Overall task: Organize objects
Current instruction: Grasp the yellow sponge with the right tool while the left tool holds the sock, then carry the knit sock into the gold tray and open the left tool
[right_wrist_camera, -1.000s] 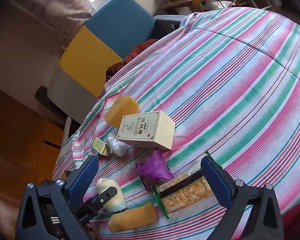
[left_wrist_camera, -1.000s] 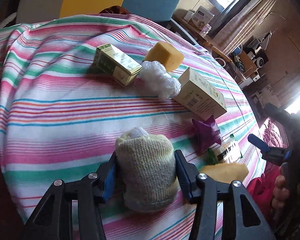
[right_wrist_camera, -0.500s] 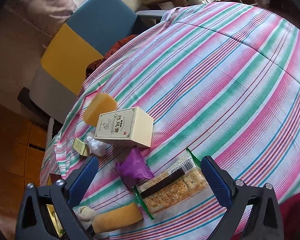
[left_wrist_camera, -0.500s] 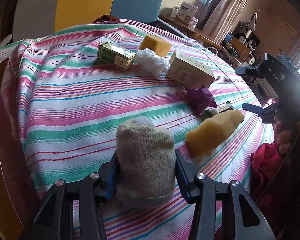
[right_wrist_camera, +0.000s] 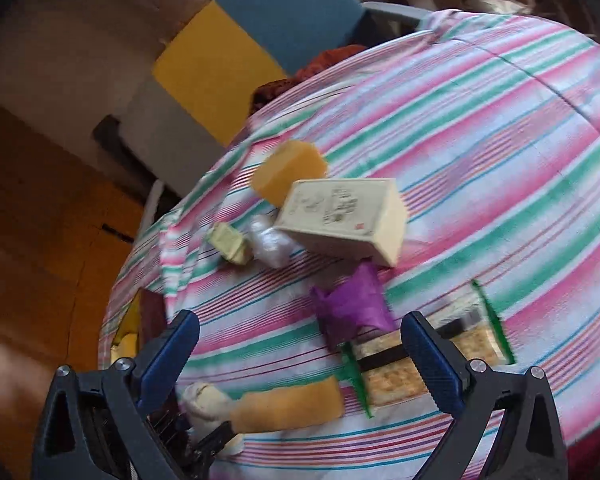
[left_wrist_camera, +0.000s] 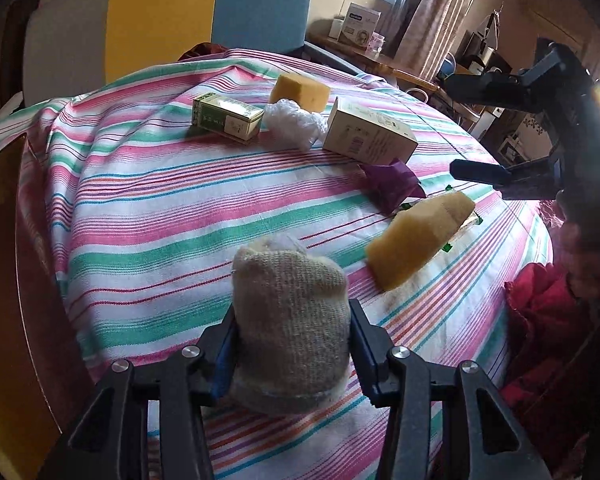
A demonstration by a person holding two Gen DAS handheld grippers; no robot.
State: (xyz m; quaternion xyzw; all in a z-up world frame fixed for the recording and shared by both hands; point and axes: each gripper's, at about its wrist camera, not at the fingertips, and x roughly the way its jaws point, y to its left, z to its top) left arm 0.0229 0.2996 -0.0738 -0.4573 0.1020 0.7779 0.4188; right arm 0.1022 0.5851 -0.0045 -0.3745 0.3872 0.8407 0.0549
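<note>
My left gripper (left_wrist_camera: 292, 344) is shut on a beige knitted sock bundle (left_wrist_camera: 290, 320) and holds it over the near edge of the striped tablecloth (left_wrist_camera: 160, 208). The bundle also shows in the right wrist view (right_wrist_camera: 206, 400). My right gripper (right_wrist_camera: 300, 352) is open and empty above the table's near right; it shows in the left wrist view (left_wrist_camera: 512, 132). On the cloth lie a long yellow sponge (left_wrist_camera: 418, 236), a purple packet (left_wrist_camera: 392, 184), a cracker pack (right_wrist_camera: 424, 356), a cream box (left_wrist_camera: 370, 138), a white plastic wad (left_wrist_camera: 296, 122), a green box (left_wrist_camera: 226, 116) and a yellow sponge block (left_wrist_camera: 300, 90).
A blue and yellow chair (left_wrist_camera: 212, 12) stands behind the table. A wooden surface (left_wrist_camera: 4, 280) lies at the left edge. Red cloth (left_wrist_camera: 540, 308) hangs at the right. A cluttered side table (left_wrist_camera: 364, 40) stands by the window.
The left gripper has drawn back towards the table's near edge with the sock bundle. The right gripper has risen and tilted, and its view is blurred by motion.
</note>
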